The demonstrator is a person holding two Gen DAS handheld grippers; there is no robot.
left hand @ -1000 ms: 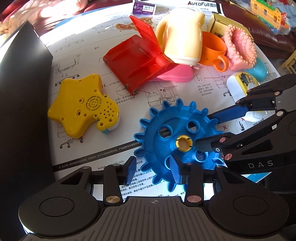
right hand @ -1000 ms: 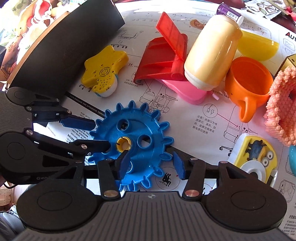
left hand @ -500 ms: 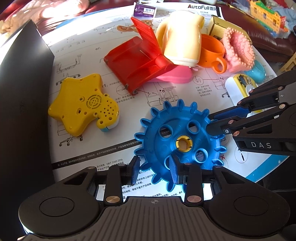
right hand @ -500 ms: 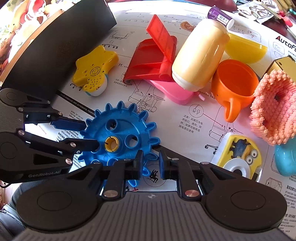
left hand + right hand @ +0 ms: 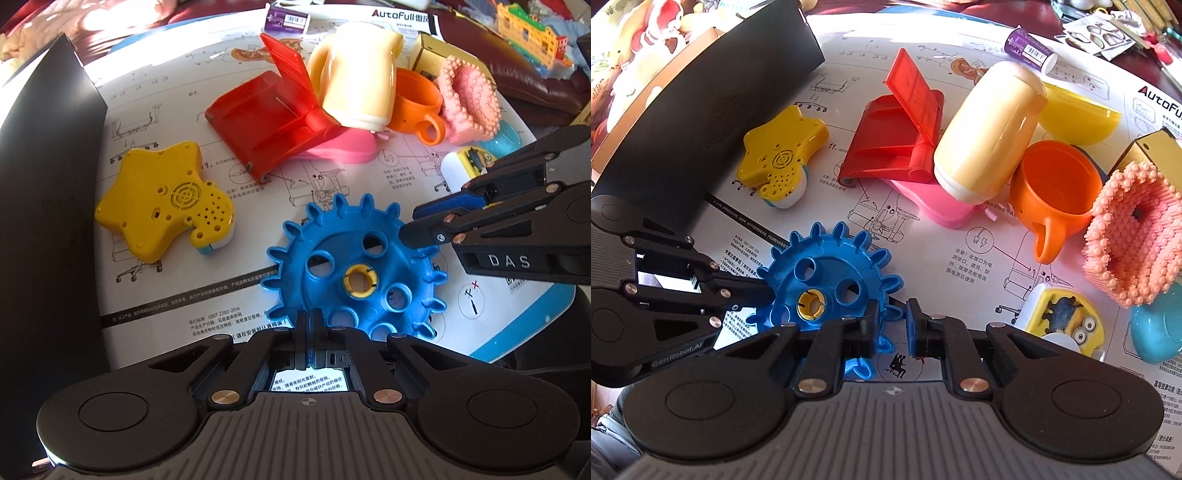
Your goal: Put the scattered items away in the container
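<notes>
A blue toothed gear [image 5: 343, 236] [image 5: 827, 258] with a yellow hub lies flat on a printed instruction sheet. My left gripper [image 5: 309, 321] [image 5: 768, 291] is shut, its tips together at the gear's rim between two teeth. I cannot tell whether it pinches anything. My right gripper [image 5: 893, 325] [image 5: 412, 225] straddles the opposite rim. Its jaws are closing, narrow, with one tooth between the pads. The black container [image 5: 44, 221] [image 5: 701, 110] stands at the left of the sheet.
Beyond the gear lie a yellow star toy [image 5: 155, 199], a red folding stand [image 5: 266, 118], a cream bottle [image 5: 358, 81], an orange cup [image 5: 417, 99] and a pink beaded piece [image 5: 469, 99]. A yellow cartoon tape case [image 5: 1067, 321] and a teal bowl [image 5: 1160, 328] sit at the right.
Both grippers' jaws have narrowed at the gear's rim: the left came fully together, the right closed around a tooth. The gear and both hands have barely shifted.
</notes>
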